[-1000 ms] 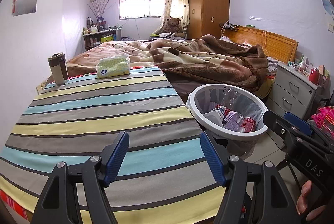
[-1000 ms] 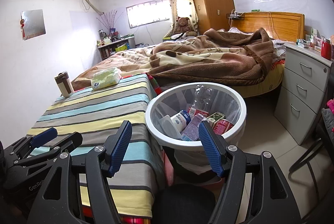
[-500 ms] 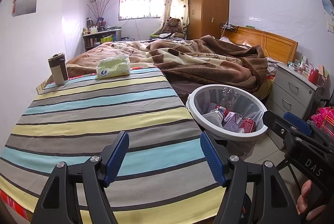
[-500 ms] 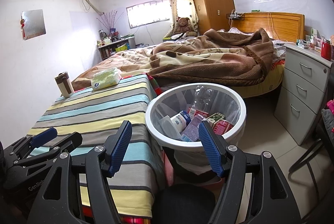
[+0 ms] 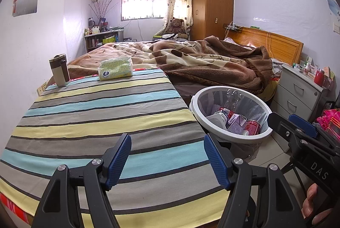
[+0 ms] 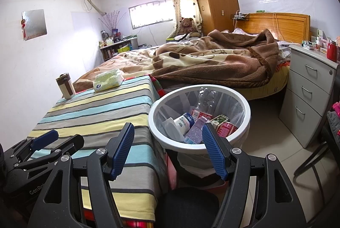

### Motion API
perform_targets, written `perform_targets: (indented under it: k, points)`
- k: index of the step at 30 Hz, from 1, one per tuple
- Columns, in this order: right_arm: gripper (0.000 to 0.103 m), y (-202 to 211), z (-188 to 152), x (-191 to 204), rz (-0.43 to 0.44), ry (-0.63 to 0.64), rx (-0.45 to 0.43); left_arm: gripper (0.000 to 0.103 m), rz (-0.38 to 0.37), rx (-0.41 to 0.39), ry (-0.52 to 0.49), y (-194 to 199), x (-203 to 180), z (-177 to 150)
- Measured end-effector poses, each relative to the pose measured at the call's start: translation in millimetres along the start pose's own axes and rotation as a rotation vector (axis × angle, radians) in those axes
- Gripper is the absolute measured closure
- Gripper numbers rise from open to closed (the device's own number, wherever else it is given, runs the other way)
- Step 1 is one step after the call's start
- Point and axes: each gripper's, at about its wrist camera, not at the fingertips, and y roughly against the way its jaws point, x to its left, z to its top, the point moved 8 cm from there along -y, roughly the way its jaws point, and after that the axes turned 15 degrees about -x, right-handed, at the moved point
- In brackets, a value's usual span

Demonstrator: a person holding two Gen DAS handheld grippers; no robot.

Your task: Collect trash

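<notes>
Apparently your collecting is done: the trash basket beside the striped table holds bottles and cartons. Both grippers, left gripper and right gripper, hang spread and empty; next, check the table for leftovers.

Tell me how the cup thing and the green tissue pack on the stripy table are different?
The brown-and-cream travel mug stands upright and tall; the green soft-plastic tissue pack lies flat and low. The mug looks hard and round, the pack squashy and blocky. The mug sits nearer the wall. Both rest on the striped tablecloth, at its far end.
</notes>
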Motion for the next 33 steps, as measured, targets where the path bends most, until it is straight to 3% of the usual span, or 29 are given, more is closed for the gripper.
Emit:
perform_targets:
  k: [33]
  points:
    - [0.035, 1.0, 0.3, 1.1, 0.001, 0.002, -0.001, 0.033, 0.001, -0.001, -0.001, 1.9, 0.3, 0.9]
